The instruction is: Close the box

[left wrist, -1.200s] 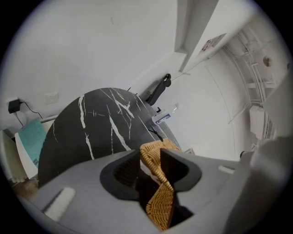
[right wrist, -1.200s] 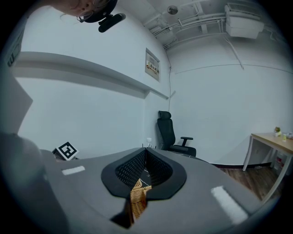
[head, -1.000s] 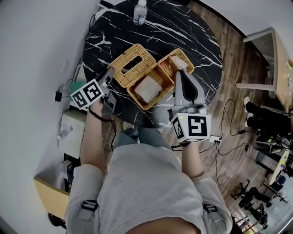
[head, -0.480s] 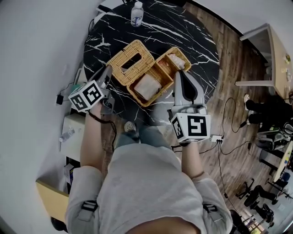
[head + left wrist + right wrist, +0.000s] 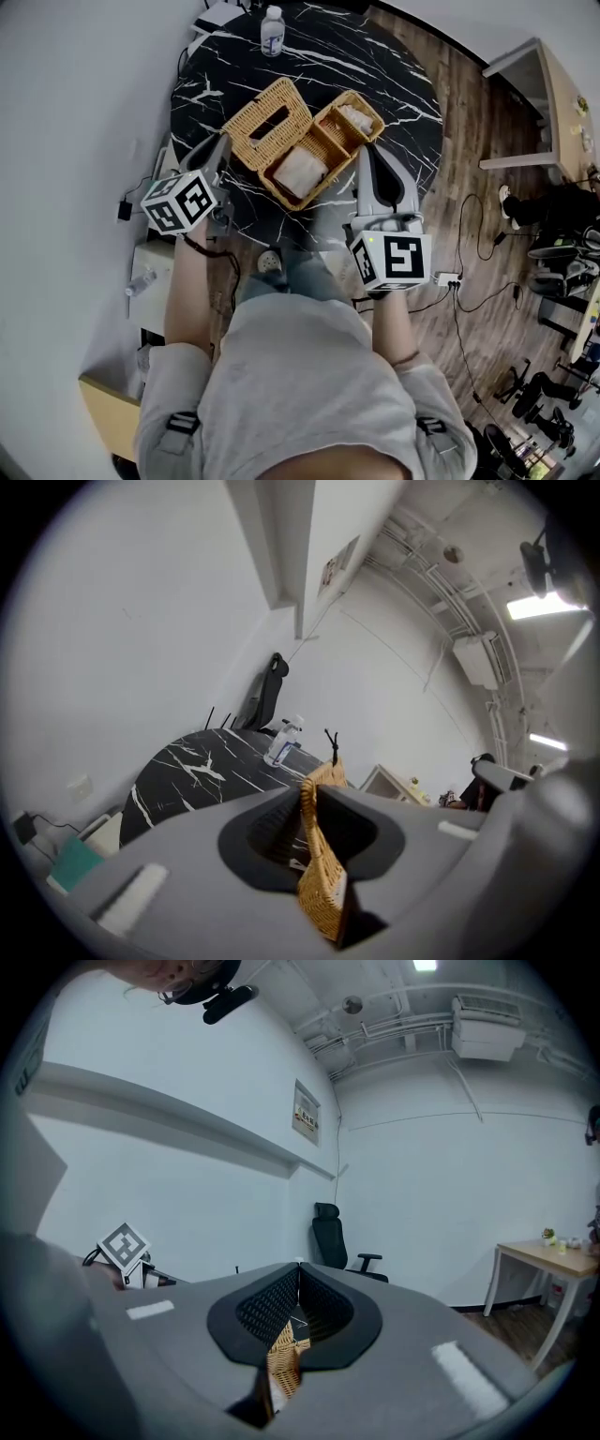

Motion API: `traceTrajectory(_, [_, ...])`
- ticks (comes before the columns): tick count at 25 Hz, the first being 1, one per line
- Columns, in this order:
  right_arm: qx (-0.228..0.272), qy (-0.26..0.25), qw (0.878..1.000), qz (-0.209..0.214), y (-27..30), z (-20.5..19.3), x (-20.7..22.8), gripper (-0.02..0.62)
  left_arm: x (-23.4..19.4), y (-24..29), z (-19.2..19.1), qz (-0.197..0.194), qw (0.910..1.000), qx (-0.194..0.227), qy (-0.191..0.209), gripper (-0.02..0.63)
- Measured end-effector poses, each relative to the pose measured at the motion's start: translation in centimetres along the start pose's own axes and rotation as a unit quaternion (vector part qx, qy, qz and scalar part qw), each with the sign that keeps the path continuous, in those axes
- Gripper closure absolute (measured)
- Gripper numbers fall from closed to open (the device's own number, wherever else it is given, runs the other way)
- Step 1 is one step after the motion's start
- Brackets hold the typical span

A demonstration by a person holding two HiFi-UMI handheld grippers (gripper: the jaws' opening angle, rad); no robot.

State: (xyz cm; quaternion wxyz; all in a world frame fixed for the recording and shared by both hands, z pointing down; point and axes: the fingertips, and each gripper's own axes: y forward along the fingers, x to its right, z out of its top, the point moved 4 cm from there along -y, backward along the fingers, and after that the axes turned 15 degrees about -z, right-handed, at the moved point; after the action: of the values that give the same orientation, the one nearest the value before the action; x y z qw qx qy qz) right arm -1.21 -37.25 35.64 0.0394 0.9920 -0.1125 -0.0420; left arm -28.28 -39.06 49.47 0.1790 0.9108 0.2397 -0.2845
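- Up and rolled over goes the left gripper (image 5: pixel 317 799) since the earlier frames; its view now looks across the black marble table (image 5: pixel 375 66) to a water bottle (image 5: pixel 284 742) at the table's far edge.
- Its jaws have just been closing, and they now pinch a wicker panel that stands edge-on between the pads. This is the edge of the lid (image 5: pixel 267 120).
- From the head view, the lid with its slot is swung open toward the table's left side, beside the wicker box (image 5: pixel 272 189).
- That box sits on the table's near part, toward the person, uncovered, with a white pack inside.
- Touching the box on the table's right-hand side is a smaller wicker basket (image 5: pixel 372 106), also holding something white.
- At the table's near right, by the box's corner, is the right gripper (image 5: pixel 298 1274). Its fingertips meet, nothing shows clamped between them, and wicker shows below them through the gap.
- Past the table's far side, an office chair (image 5: pixel 336 1237) stands against the wall.
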Motion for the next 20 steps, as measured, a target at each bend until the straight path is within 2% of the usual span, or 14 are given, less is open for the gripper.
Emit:
traceTrajectory(13, [0.015,0.005,1.000,-0.020,-3.2,1.0,0.2,0.591,4.6,-0.7,-0.2,-0.037,0.9953,-0.034,0.082,0.500])
traceTrajectory(20, [0.023,0.010,0.999,-0.031,-4.7,1.1,0.5,0.591,6.7,-0.9,-1.0,-0.055,0.9923,-0.043,0.102,0.491])
